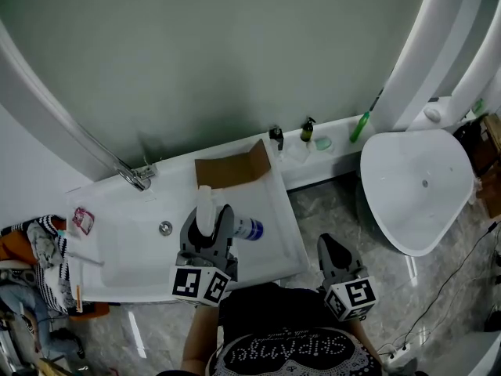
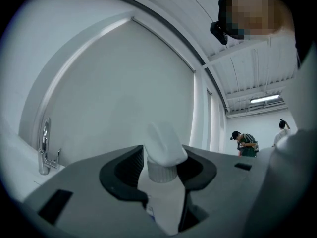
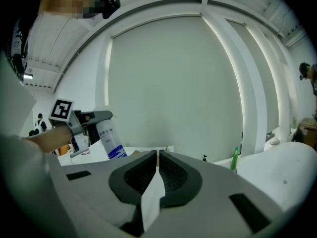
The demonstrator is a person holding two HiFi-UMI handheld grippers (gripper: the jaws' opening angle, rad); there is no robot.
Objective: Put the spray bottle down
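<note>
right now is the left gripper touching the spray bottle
Touching. The left gripper view shows the left gripper clamped on both sides of the spray bottle.

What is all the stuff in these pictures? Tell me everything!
sink: one, white, by the wall
spray bottle: one, white and blue, above the sink
tap: one, silver, sink's back left
cardboard piece: one, brown, sink's back edge
small bottles: two, dark, ledge behind sink
green bottle: one, green, same ledge
white bowl: one, white, right of sink
pink packet: one, pink, sink's left rim
clothes pile: one, striped, far left
white sheet: one, white, in the right gripper
left gripper: one, grey, shut on the spray bottle
right gripper: one, grey, shut on the white sheet
</note>
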